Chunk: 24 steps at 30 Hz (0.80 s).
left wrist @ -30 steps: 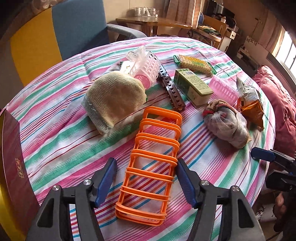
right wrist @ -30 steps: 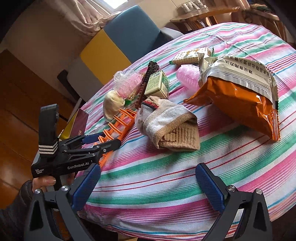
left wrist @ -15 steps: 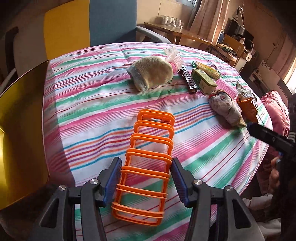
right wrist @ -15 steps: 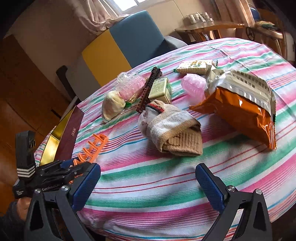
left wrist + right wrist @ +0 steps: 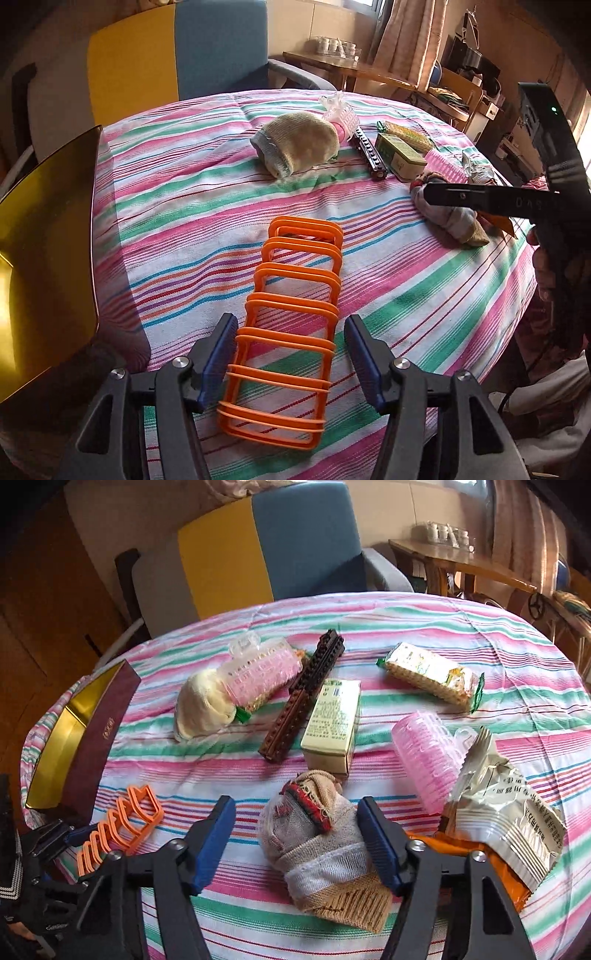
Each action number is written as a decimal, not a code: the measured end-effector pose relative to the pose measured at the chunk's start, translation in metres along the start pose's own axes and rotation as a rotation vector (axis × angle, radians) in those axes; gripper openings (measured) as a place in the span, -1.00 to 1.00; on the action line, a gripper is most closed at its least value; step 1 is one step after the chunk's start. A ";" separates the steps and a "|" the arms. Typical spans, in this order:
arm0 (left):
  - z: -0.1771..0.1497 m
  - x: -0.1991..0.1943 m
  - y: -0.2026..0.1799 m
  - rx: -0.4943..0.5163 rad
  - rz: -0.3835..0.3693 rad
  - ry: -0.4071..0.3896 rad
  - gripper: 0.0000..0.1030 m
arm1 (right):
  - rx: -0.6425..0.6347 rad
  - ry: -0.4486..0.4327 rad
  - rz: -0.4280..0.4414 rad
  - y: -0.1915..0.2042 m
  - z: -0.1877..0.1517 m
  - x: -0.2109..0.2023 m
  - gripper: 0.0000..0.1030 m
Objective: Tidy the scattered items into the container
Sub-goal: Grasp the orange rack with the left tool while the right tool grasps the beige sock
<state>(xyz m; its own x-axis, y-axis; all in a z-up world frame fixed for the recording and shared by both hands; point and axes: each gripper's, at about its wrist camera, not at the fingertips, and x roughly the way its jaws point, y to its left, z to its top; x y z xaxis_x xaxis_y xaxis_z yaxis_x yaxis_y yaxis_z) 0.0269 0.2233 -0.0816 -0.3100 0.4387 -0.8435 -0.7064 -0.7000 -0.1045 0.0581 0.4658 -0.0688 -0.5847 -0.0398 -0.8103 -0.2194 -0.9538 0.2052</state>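
Note:
An orange plastic rack [image 5: 288, 317] lies on the striped tablecloth between the pads of my left gripper [image 5: 290, 350], which is closed against its sides. It also shows in the right wrist view [image 5: 122, 823]. The container, a maroon box with gold lining [image 5: 74, 738], sits at the table's left edge and shows in the left wrist view [image 5: 44, 251]. My right gripper [image 5: 297, 834] is open, its jaws on either side of a rolled sock [image 5: 321, 853], not touching it.
Scattered on the table are a cream knit bundle [image 5: 201, 709], pink hair rollers [image 5: 428, 760], a brown brick strip [image 5: 303, 694], a green carton [image 5: 330, 723], a cracker pack [image 5: 428, 674] and an orange snack bag [image 5: 498, 823]. A blue and yellow chair [image 5: 266, 542] stands behind.
My left gripper has closed on the orange rack and pulled it back toward the near left, beside the box. My right gripper has moved in over the rolled sock.

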 end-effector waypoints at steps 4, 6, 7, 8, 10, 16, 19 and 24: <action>-0.001 -0.001 0.000 0.000 -0.004 -0.001 0.18 | -0.019 -0.004 0.074 0.019 -0.021 -0.016 0.19; -0.002 -0.002 -0.001 0.008 -0.001 -0.001 0.18 | -0.027 -0.014 0.108 0.030 -0.033 -0.027 0.20; -0.003 -0.002 -0.001 0.011 0.000 -0.001 0.18 | -0.029 -0.022 0.117 0.034 -0.038 -0.032 0.20; -0.003 -0.002 -0.001 0.011 -0.001 0.001 0.18 | -0.028 -0.033 0.126 0.036 -0.041 -0.037 0.27; -0.002 -0.002 0.000 0.010 -0.007 0.006 0.18 | -0.028 -0.064 0.131 0.039 -0.045 -0.047 0.42; 0.002 -0.002 0.005 -0.013 -0.033 0.022 0.18 | -0.097 -0.073 0.054 0.032 -0.037 -0.047 0.50; 0.004 -0.002 0.006 -0.017 -0.040 0.028 0.18 | -0.131 -0.057 0.027 0.025 -0.029 -0.040 0.50; 0.004 -0.001 0.004 0.003 -0.030 0.028 0.18 | -0.202 0.006 0.037 0.018 -0.014 -0.024 0.50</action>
<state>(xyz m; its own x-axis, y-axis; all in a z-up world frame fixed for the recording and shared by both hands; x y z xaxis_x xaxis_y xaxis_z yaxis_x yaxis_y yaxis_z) 0.0221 0.2219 -0.0790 -0.2705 0.4435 -0.8545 -0.7169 -0.6852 -0.1287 0.0792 0.4460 -0.0532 -0.5842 -0.0772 -0.8079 -0.0361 -0.9920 0.1209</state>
